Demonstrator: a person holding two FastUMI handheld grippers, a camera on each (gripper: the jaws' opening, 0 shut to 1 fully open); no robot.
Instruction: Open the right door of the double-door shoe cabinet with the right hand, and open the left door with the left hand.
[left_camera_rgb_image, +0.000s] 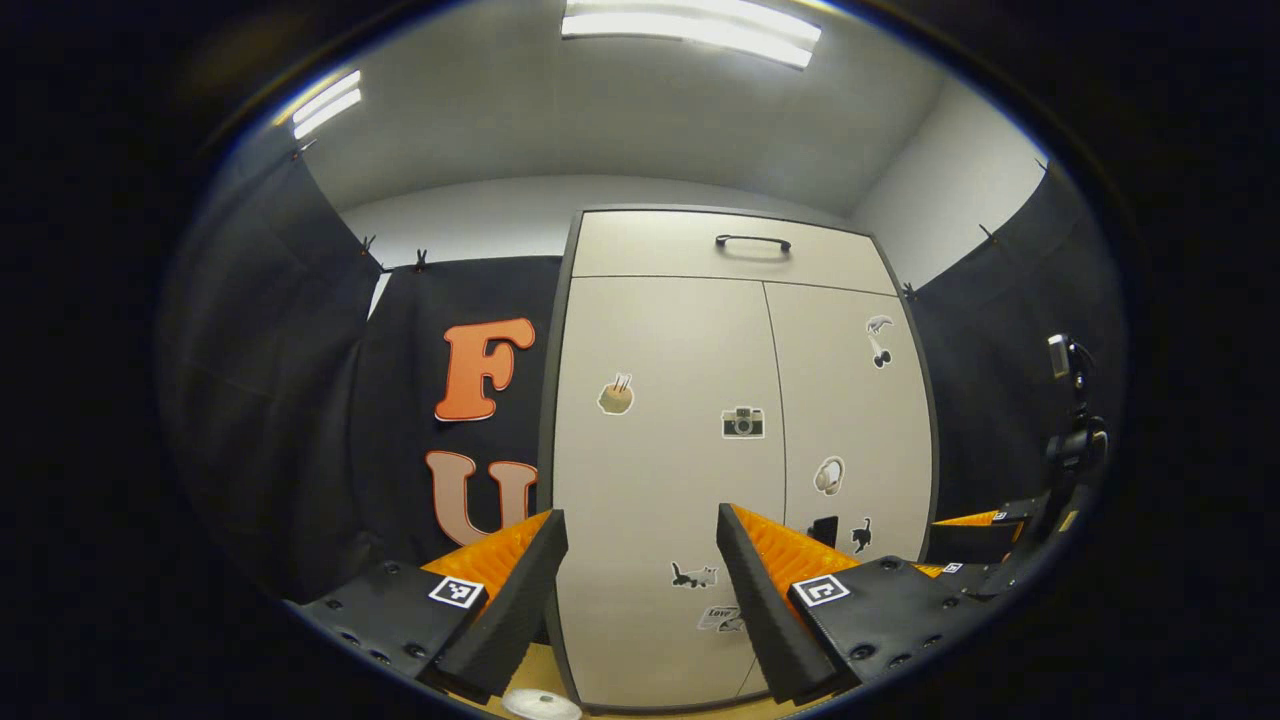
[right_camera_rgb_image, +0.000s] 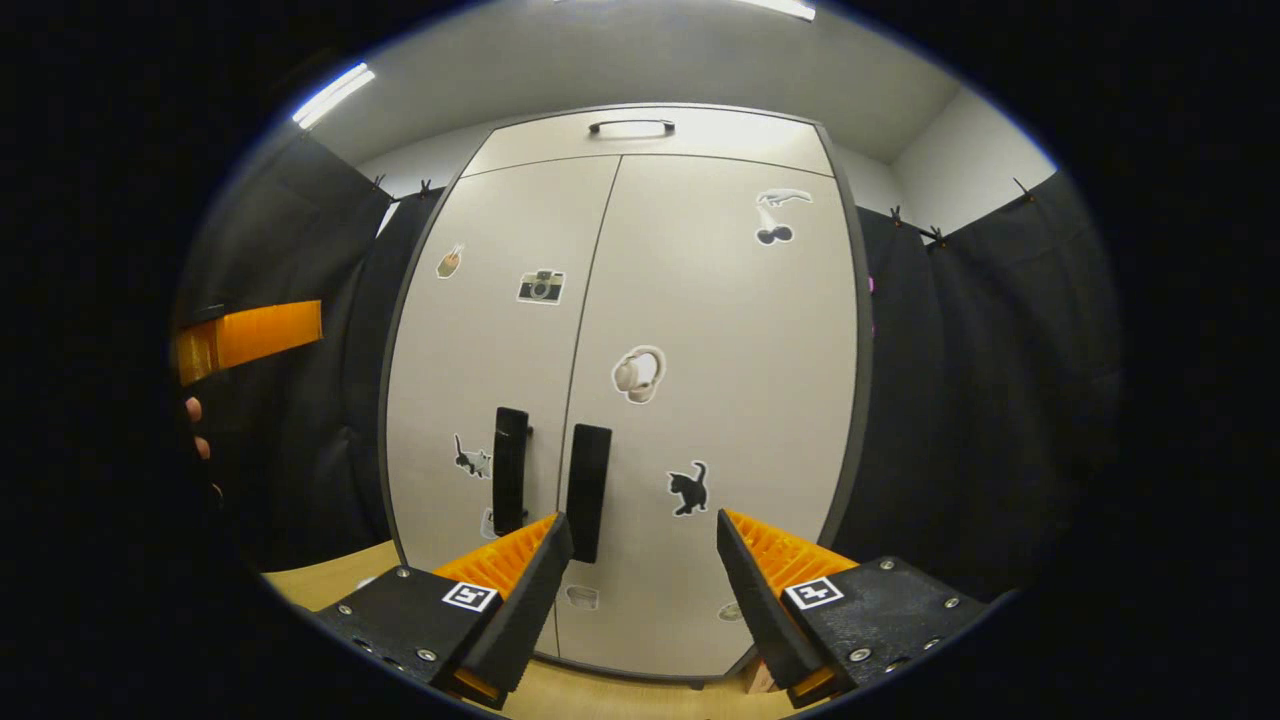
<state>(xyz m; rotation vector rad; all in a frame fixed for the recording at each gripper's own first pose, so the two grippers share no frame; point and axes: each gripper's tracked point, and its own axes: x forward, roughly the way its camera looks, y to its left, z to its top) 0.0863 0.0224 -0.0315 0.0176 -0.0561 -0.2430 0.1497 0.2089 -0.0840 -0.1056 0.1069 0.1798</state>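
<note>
Cabinet (right_camera_rgb_image: 700, 330) dead ahead of both grippers, standing on the wooden table (right_camera_rgb_image: 310, 585), both doors flush and closed. Right door (right_camera_rgb_image: 720, 400) and left door (right_camera_rgb_image: 480, 360) each carry a dark vertical handle by the centre seam: right handle (right_camera_rgb_image: 588, 490), left handle (right_camera_rgb_image: 510, 470). Stickers scattered on both doors. Top panel has its own horizontal handle (right_camera_rgb_image: 631, 126).

Right gripper (right_camera_rgb_image: 640, 590): jaws spread, nothing between them, near the cabinet but apart from it, right handle just above its left finger.

Left gripper (left_camera_rgb_image: 640, 590): jaws spread, empty, facing the left door (left_camera_rgb_image: 660, 450), clear of it. Right gripper (left_camera_rgb_image: 985, 535) visible at far right in left gripper view.
</note>
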